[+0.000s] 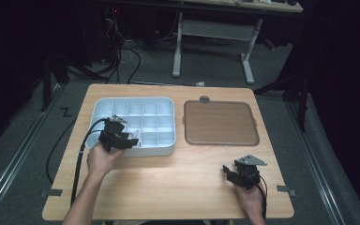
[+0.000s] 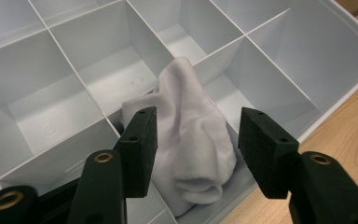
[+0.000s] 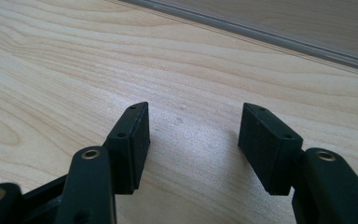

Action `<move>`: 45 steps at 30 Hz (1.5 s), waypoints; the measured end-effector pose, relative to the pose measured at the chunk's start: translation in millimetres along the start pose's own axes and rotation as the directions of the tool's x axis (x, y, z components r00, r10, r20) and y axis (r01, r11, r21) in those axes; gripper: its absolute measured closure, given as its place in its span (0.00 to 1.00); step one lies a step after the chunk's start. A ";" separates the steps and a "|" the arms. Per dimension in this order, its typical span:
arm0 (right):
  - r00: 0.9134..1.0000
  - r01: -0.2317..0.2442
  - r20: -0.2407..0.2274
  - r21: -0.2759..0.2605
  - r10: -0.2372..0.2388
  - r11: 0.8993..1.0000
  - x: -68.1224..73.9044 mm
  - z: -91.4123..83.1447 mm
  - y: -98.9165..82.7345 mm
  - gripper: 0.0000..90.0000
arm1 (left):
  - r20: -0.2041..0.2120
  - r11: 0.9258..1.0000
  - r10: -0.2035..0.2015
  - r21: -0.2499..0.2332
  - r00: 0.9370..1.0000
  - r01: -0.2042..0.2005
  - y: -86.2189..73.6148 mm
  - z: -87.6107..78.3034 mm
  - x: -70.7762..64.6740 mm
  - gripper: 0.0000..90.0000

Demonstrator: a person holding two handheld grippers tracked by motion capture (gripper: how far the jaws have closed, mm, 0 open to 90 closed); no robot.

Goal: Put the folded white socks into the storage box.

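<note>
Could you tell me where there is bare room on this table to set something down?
The bare wood of the table between the left gripper and the right gripper, in front of the divided box and the brown tray, is free. The tray's surface is bare too. The box's near-left corner is crowded: the white cloth lies there.

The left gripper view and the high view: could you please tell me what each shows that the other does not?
The left gripper view alone makes out a white cloth, bunched in a compartment by the near rim, between the open left tongs without the pads pressing it. The high view alone takes in the brown tray, the right tongs over the bare wooden table, and both forearms. Both show the pale divided organizer box on that table.
</note>
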State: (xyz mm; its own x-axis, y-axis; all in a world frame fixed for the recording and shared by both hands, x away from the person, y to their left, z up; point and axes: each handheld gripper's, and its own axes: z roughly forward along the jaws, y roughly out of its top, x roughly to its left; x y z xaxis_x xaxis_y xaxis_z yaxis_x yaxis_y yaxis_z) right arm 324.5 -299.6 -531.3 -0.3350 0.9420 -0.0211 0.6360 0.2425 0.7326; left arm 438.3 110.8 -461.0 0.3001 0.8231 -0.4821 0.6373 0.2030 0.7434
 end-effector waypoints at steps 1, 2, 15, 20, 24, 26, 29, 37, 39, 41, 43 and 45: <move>1.000 0.000 0.000 0.000 0.000 1.000 0.0 0.0 0.0 0.49 | 0.002 1.000 -0.001 -0.010 1.000 0.001 0.6 -1.3 -0.1 0.53; 1.000 0.000 -0.001 0.000 0.000 1.000 0.0 0.0 0.0 0.49 | 0.007 1.000 -0.001 -0.018 1.000 0.002 1.4 -3.1 0.1 0.53; 1.000 -0.001 0.000 0.000 0.001 1.000 0.0 0.0 0.0 0.49 | 0.053 0.987 -0.071 -0.138 0.996 0.078 7.7 -36.1 10.3 0.54; 1.000 -0.001 0.000 0.000 0.001 1.000 0.0 0.0 0.1 0.49 | 0.066 0.982 -0.087 -0.165 0.994 0.097 8.1 -46.6 13.4 0.54; 1.000 -0.001 0.000 0.000 0.001 1.000 0.0 0.0 0.0 0.49 | 0.067 0.980 -0.092 -0.173 0.994 0.102 5.9 -53.2 15.8 0.55; 1.000 -0.001 -0.001 0.000 0.001 1.000 0.1 0.0 0.0 0.49 | 0.064 0.978 -0.091 -0.180 0.994 0.102 4.3 -56.2 16.8 0.55; 1.000 0.000 0.000 0.000 0.000 1.000 0.0 0.0 0.0 0.49 | 0.063 0.977 -0.091 -0.186 0.994 0.102 2.5 -60.7 18.8 0.55; 1.000 0.000 0.000 0.000 0.000 1.000 0.0 0.0 0.0 0.49 | 0.069 0.971 -0.104 -0.207 0.992 0.117 -0.8 -71.8 23.7 0.54; 1.000 0.000 0.000 0.000 0.000 1.000 -0.1 0.1 0.0 0.49 | 0.070 0.969 -0.108 -0.214 0.992 0.120 -1.6 -74.1 24.7 0.54; 1.000 -0.002 0.000 0.000 0.002 1.000 0.1 0.0 0.1 0.49 | 0.072 0.967 -0.117 -0.221 0.991 0.130 -1.8 -76.6 25.5 0.54; 1.000 -0.001 0.000 0.000 0.001 1.000 0.0 0.0 0.1 0.49 | 0.073 0.966 -0.117 -0.223 0.990 0.131 -2.3 -78.5 26.1 0.54; 1.000 -0.001 0.000 0.000 0.001 1.000 0.0 0.0 0.1 0.49 | 0.075 0.965 -0.120 -0.225 0.990 0.134 -3.1 -80.5 26.5 0.54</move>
State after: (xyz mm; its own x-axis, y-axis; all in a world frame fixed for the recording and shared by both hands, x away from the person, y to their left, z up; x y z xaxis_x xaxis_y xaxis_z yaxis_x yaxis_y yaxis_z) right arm 324.5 -299.5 -531.2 -0.3341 0.9423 -0.0200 0.6366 0.2413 0.7324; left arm 387.1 174.7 -438.7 0.2740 0.7510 -0.6008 0.4955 0.4251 0.7574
